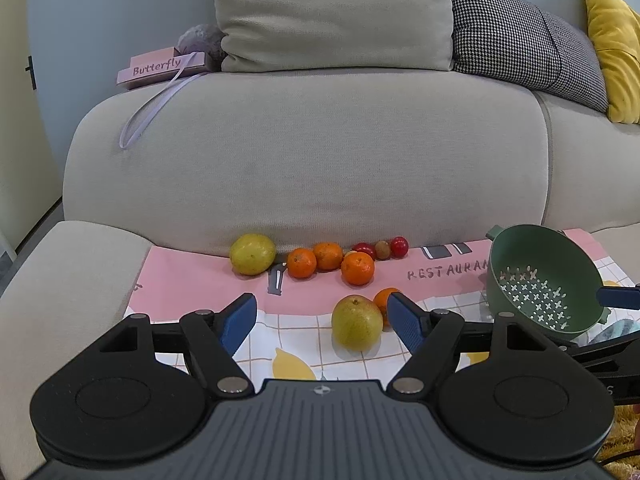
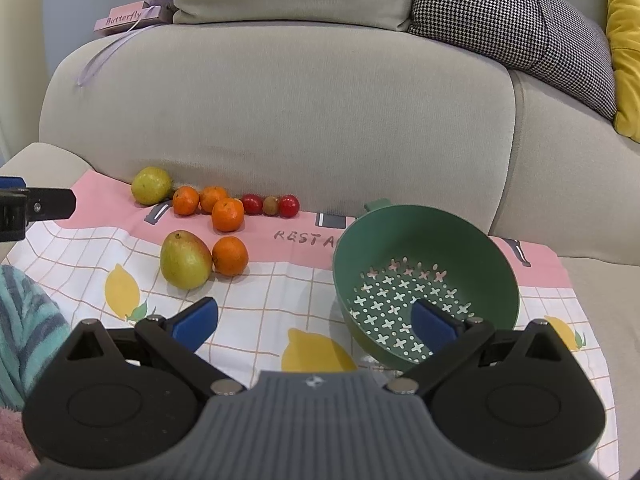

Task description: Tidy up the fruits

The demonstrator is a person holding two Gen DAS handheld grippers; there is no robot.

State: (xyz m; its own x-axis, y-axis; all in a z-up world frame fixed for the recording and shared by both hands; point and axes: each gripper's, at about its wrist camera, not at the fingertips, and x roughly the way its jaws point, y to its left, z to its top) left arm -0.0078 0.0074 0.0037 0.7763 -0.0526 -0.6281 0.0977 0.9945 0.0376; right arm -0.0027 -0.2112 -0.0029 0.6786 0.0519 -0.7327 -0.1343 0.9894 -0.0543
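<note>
Fruits lie on a pink-and-white checked cloth (image 1: 296,320) on a sofa seat. A green pear (image 1: 356,322) lies nearest, with an orange (image 1: 385,300) behind it. Farther back are a yellow-green fruit (image 1: 253,253), three more oranges (image 1: 357,268) and small red fruits (image 1: 399,246). A green colander (image 1: 546,278) stands at the right, tilted and empty. My left gripper (image 1: 322,316) is open, just short of the pear. My right gripper (image 2: 314,322) is open; its right finger (image 2: 434,324) is in front of the colander (image 2: 424,280). The pear also shows in the right wrist view (image 2: 185,260).
The beige sofa backrest (image 1: 312,152) rises right behind the fruits, an armrest (image 1: 60,280) at the left. A pink "Butterfly" box (image 1: 160,67) and cushions sit on top of it. A teal striped fabric (image 2: 24,332) lies at the cloth's left edge.
</note>
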